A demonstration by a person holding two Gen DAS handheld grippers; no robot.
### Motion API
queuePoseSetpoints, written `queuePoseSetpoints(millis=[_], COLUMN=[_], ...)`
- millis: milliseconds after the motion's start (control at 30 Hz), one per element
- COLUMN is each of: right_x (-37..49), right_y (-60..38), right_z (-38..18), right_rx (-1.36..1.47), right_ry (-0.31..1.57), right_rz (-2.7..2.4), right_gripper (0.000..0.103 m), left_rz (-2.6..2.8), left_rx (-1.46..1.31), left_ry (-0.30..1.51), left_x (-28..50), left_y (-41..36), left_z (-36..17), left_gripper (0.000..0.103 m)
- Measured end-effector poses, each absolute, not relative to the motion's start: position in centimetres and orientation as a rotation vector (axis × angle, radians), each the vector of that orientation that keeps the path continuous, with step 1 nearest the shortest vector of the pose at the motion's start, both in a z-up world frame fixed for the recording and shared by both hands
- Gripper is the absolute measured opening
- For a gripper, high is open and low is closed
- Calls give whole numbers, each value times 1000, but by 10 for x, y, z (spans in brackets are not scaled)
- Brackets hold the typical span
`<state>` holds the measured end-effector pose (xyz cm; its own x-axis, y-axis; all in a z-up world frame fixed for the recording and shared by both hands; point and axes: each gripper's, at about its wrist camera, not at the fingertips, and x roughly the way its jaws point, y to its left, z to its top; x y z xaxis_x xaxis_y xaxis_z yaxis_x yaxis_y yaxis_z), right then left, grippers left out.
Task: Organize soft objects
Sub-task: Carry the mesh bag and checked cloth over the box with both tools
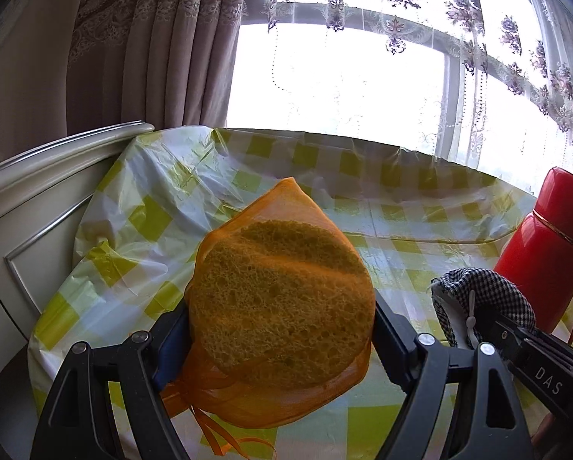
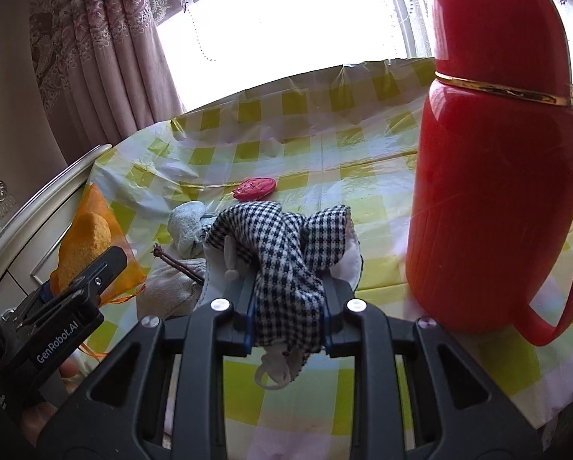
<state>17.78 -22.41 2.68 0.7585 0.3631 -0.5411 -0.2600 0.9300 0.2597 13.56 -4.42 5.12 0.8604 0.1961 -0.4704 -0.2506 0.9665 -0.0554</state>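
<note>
The left gripper [image 1: 282, 329] is closed on a yellow sponge [image 1: 282, 295] that sits inside an orange mesh bag [image 1: 286, 207]; its two black fingers press the sponge from both sides, and the jaws stand wide because the sponge is thick. The bag's pointed top rises above the sponge, and its gathered end with thin orange ribbons hangs down under the jaws. Sponge and bag are held above the table, which is covered with a yellow and white checked plastic cloth [image 1: 140, 214]. The right gripper [image 2: 288, 306] is almost fully closed, and it pinches a bunched piece of black and white checked fabric [image 2: 282, 237] with a white lining — the cloth bulges out above the fingers and a small white loop hangs below them. In the right wrist view, a tall red thermos [image 2: 493, 161] with a gold ring and a handle stands upright on the cloth just to the right of the fabric. Behind the fabric lie three more things on the table: a small pale blue soft object [image 2: 186, 226], a beige pouch [image 2: 171, 287] with a brown cord, and further back a flat pink object [image 2: 254, 188]. The two grippers are near each other, the left one at the left edge of the right view. A cream cabinet [image 1: 37, 207] stands to the left of the table, and patterned curtains [image 1: 152, 38] hang before a bright window [image 1: 332, 84] behind it.
</note>
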Motion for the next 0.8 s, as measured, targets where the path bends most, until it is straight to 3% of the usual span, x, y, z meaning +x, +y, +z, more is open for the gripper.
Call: queuePoseSetpoints(millis=[267, 800], right_x=[147, 99], right_y=[-258, -370], right_z=[32, 40], right_rx=[214, 322], right_ry=[621, 620], right_rz=[338, 212], right_gripper=[28, 28], left_rz=[190, -89], left_rx=[-94, 32], left_ry=[520, 552], left_x=[112, 94], left_y=[-70, -195], left_z=[58, 66], left_gripper=[82, 83])
